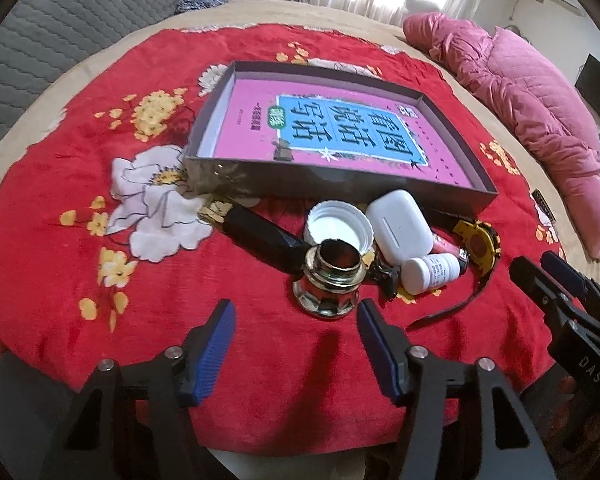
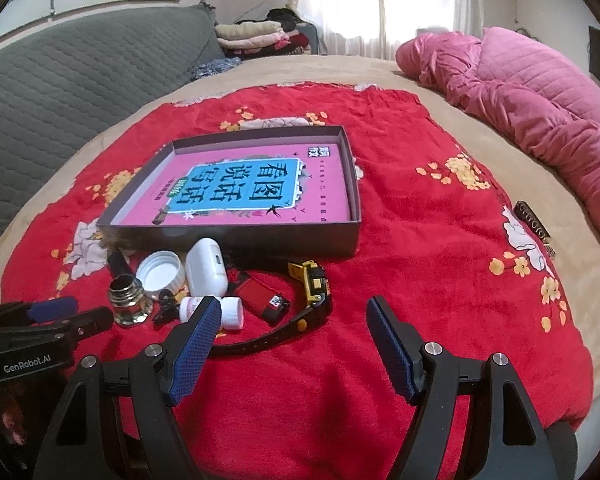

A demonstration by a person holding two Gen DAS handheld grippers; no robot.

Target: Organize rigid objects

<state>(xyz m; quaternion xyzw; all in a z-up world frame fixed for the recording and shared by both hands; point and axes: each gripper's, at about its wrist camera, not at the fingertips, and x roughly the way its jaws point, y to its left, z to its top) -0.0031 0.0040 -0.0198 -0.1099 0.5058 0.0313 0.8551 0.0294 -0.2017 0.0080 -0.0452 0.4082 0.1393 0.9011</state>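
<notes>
A shallow grey box (image 1: pixel 340 184) (image 2: pixel 236 240) holding a pink book lies on the red flowered cloth. In front of it are clustered a shiny metal jar (image 1: pixel 330 280) (image 2: pixel 130 300), a white cap (image 1: pixel 338 226), a white earbud case (image 1: pixel 400 226), a small white bottle (image 1: pixel 430 272), a red lighter (image 2: pixel 264 296) and a yellow watch (image 2: pixel 314 280). My left gripper (image 1: pixel 296 320) stands open just short of the jar, nothing between its pads. My right gripper (image 2: pixel 294 320) is open above the watch strap, its left pad near the bottle (image 2: pixel 232 312).
A black stick with a gold end (image 1: pixel 256 236) lies left of the jar. A pink quilted coat (image 2: pixel 520 92) lies at the right, a grey padded sofa back (image 2: pixel 80 80) at the left. A dark clip (image 2: pixel 534 224) sits by the cloth's right edge.
</notes>
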